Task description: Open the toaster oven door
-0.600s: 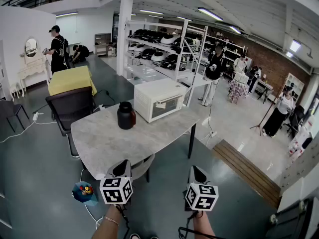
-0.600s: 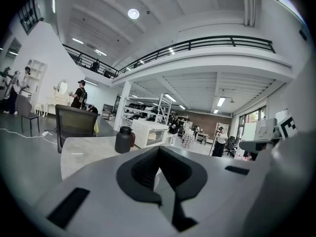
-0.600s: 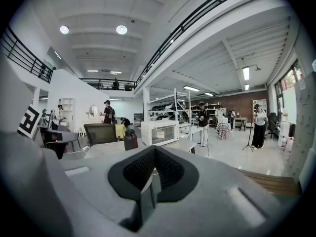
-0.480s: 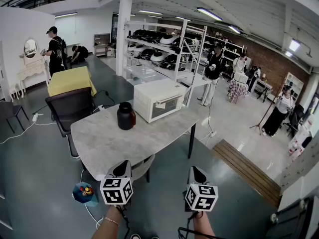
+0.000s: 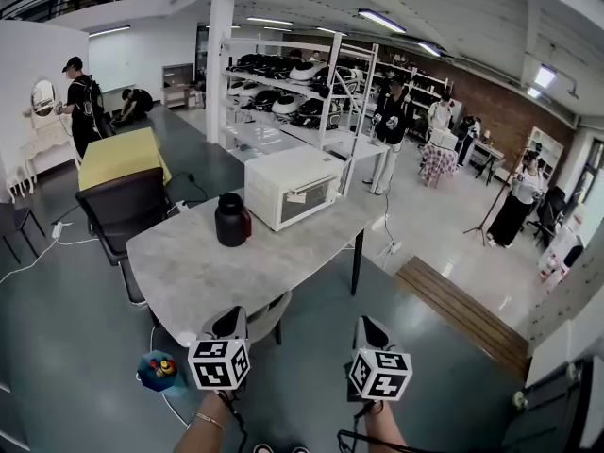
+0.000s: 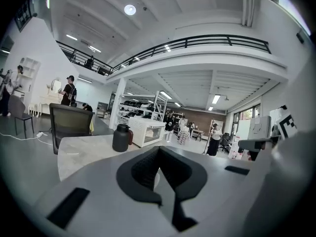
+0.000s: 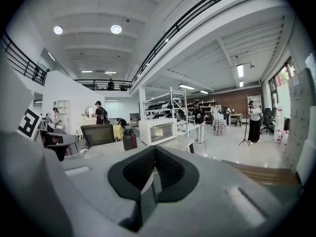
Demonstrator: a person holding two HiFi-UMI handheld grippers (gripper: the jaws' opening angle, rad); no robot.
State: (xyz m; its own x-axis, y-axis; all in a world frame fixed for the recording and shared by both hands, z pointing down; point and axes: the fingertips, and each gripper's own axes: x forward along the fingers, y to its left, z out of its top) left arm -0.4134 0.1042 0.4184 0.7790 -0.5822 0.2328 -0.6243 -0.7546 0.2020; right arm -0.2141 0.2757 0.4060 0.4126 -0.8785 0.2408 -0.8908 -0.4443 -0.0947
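The white toaster oven (image 5: 293, 188) stands at the far end of a grey table (image 5: 203, 276) with its glass door closed; a label hangs on the door. It shows small and far off in the left gripper view (image 6: 148, 131) and the right gripper view (image 7: 158, 131). A black jug (image 5: 230, 220) stands left of it. My left gripper (image 5: 226, 323) and right gripper (image 5: 370, 330) hover short of the table's near edge, well away from the oven. Both are shut with nothing between the jaws, the left gripper (image 6: 159, 153) and the right gripper (image 7: 155, 153) alike.
A black chair (image 5: 123, 208) stands behind the table's left end, beside a yellow-covered table (image 5: 118, 155). Shelving (image 5: 283, 92) rises behind the oven. Several people stand around the hall. A wooden platform (image 5: 462, 317) lies at right; a blue toy (image 5: 158, 370) and cables lie on the floor.
The head view has shifted a little, so the table, the oven and the jug sit slightly further left. Both grippers keep their place at the bottom of the view.
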